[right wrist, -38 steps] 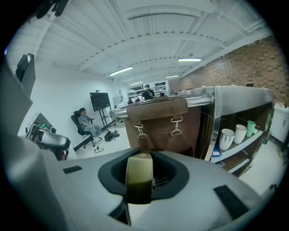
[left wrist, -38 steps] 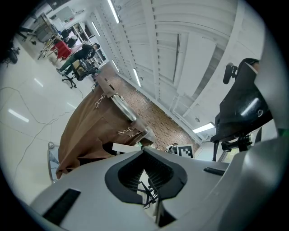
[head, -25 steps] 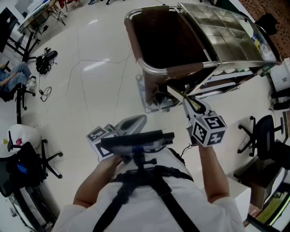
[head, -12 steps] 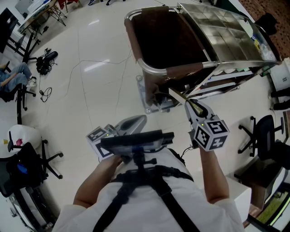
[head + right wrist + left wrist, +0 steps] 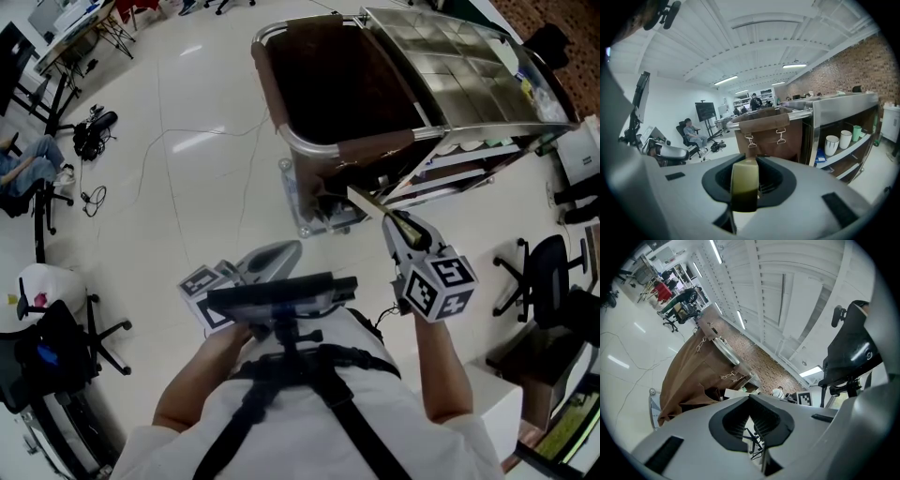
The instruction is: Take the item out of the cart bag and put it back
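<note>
The right gripper is clamped on a slim olive-tan flat bar. The bar's long axis points toward ten o'clock, its tip just short of the near rim of the brown fabric cart bag. The bag's mouth lies at eleven o'clock (beyond that rim). The left gripper, slightly parted and empty, hangs farther off at eight o'clock.
</note>
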A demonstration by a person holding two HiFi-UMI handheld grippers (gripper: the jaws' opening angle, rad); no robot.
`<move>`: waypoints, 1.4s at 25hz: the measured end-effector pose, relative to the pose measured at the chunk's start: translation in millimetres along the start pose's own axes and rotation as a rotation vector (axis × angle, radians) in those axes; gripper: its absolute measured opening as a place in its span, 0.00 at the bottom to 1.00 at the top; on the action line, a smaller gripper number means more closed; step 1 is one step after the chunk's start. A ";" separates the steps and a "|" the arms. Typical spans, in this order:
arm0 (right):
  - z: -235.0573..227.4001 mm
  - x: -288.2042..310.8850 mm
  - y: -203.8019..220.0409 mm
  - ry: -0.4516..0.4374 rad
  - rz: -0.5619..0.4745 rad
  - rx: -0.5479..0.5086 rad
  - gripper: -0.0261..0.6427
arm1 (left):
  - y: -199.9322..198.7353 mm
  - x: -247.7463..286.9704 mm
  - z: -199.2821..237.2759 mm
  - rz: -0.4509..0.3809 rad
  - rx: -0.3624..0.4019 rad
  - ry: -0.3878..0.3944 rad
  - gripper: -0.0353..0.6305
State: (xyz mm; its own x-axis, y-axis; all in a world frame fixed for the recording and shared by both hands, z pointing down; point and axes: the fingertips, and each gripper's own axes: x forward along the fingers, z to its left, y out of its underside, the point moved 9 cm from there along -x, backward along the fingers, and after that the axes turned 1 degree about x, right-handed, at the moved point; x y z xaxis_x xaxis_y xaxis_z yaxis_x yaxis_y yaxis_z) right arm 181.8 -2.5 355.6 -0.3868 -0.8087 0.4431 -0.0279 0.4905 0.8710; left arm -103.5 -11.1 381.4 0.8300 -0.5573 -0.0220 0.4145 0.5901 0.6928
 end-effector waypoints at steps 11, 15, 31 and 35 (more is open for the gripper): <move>-1.8 -13.1 0.2 -0.009 -0.003 0.009 0.15 | 2.3 4.5 1.9 0.015 -0.008 -0.002 0.06; -2.5 -18.0 -0.9 -0.003 -0.007 0.010 0.15 | 2.0 5.9 2.8 0.019 -0.011 0.001 0.06; -2.8 -30.0 -2.8 0.017 -0.022 0.025 0.15 | 5.2 17.0 3.5 0.062 -0.017 0.023 0.06; -1.3 -32.6 -5.3 0.015 -0.029 0.021 0.15 | 5.7 19.0 4.0 0.072 -0.017 0.026 0.06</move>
State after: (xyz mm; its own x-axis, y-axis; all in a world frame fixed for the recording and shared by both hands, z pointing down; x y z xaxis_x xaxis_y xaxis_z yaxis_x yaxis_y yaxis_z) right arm 195.8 20.8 336.8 -0.3721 -0.8272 0.4210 -0.0579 0.4734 0.8789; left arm -86.8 -20.7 387.9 0.8672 -0.4978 0.0091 0.3592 0.6382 0.6810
